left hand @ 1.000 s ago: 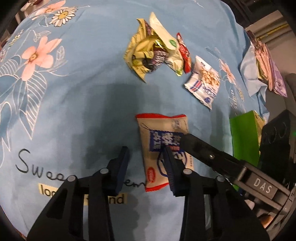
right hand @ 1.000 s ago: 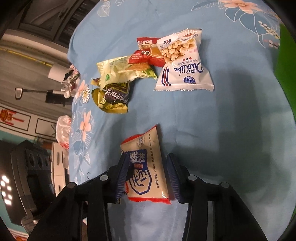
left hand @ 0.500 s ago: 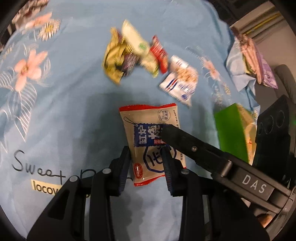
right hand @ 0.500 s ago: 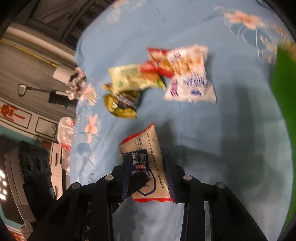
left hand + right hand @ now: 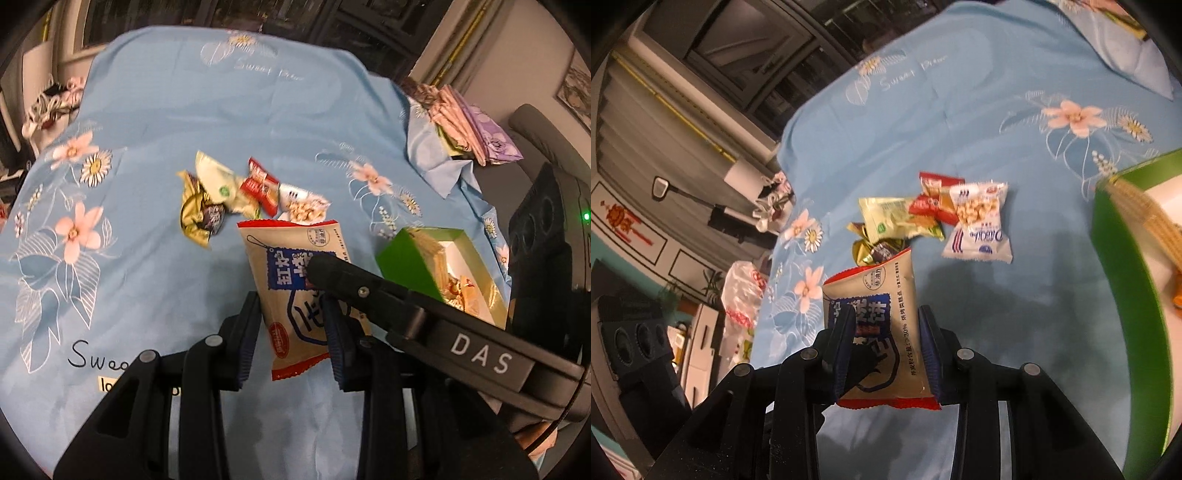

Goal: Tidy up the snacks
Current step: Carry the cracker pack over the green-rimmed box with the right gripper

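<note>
I have both claws clamped on one beige biscuit packet: my left claw pinches its lower end, and my right claw grips the same packet, held above the blue flowered cloth. The green box sits just beside it.

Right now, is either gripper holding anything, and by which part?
Both hold the same beige snack packet. The left gripper pinches its lower end across the width, near the red seal; the right gripper clamps its long side edges, also at the lower half.
</note>
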`<action>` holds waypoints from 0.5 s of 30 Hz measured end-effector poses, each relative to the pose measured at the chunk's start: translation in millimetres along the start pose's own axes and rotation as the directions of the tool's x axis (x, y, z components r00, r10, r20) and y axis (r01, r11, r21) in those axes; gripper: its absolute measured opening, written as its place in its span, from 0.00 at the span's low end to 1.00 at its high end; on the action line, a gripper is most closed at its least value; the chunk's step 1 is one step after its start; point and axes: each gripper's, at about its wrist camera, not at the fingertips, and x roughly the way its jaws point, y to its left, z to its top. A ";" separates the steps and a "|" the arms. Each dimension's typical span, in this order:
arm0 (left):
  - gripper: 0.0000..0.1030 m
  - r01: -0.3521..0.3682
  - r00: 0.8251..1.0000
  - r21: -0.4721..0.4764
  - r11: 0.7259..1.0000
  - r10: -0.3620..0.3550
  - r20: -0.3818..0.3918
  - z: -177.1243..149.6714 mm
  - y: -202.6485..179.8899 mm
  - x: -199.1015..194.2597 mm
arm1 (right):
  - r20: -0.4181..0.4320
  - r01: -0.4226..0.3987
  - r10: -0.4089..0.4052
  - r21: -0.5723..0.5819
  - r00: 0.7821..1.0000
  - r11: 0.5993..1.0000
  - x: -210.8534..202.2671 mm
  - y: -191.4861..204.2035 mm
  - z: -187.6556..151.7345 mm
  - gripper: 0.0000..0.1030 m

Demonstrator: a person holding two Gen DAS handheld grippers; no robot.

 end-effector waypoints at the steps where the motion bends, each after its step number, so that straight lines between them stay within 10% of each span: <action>1: 0.31 0.002 1.000 0.007 1.000 -0.002 0.006 0.3 -0.5 -2.0 | 0.009 -0.001 0.001 -0.003 1.000 1.000 -3.1 -0.1 0.1 0.37; 15: 0.30 0.039 0.989 0.150 0.988 -0.060 0.136 6.2 -48.7 -34.1 | 0.189 0.050 -0.036 -0.069 0.981 0.996 -69.6 6.1 8.6 0.37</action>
